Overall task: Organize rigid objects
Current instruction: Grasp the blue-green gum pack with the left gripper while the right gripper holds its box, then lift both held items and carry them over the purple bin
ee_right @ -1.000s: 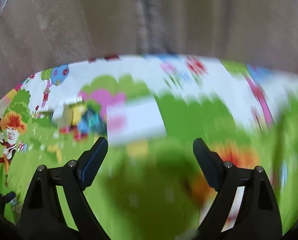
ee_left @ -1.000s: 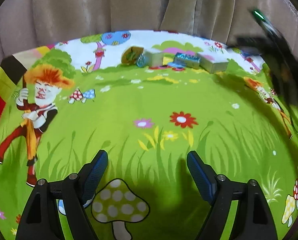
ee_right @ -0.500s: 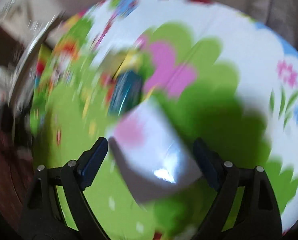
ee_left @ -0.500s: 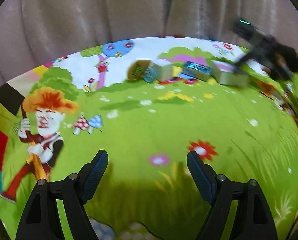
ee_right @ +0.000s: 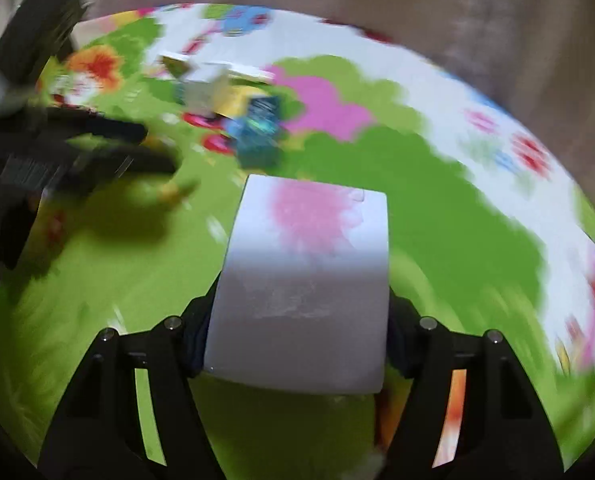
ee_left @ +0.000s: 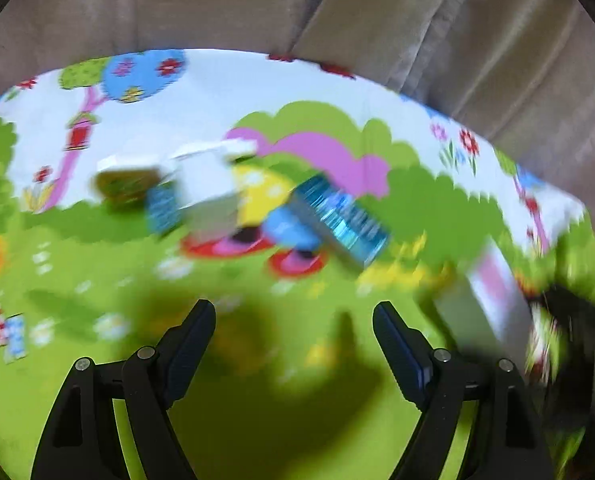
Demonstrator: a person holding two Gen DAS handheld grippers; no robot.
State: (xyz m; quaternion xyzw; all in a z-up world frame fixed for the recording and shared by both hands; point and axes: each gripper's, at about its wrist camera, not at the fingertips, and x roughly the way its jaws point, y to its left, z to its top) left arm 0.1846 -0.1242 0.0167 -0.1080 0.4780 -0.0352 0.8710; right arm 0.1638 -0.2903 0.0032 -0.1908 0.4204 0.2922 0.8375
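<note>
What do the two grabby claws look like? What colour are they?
Both look alike. The left gripper has two black plastic arms shaped like open triangles, small round silver screws near the top, and dark blue ribbed pads on the insides of its fingers. The right gripper has the same black arms and silver screws. No cables, markings or sleeves show in these blurry pictures.

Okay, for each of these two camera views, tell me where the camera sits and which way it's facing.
Left wrist: sits on the left gripper, facing down over the cartoon mat toward blurred boxes; its own open, empty jaws show.
Right wrist: sits on the right gripper, facing down at the mat; its jaws, just closing, pinch the white box.
Shared: the mat, the blue box, the white box.
</note>
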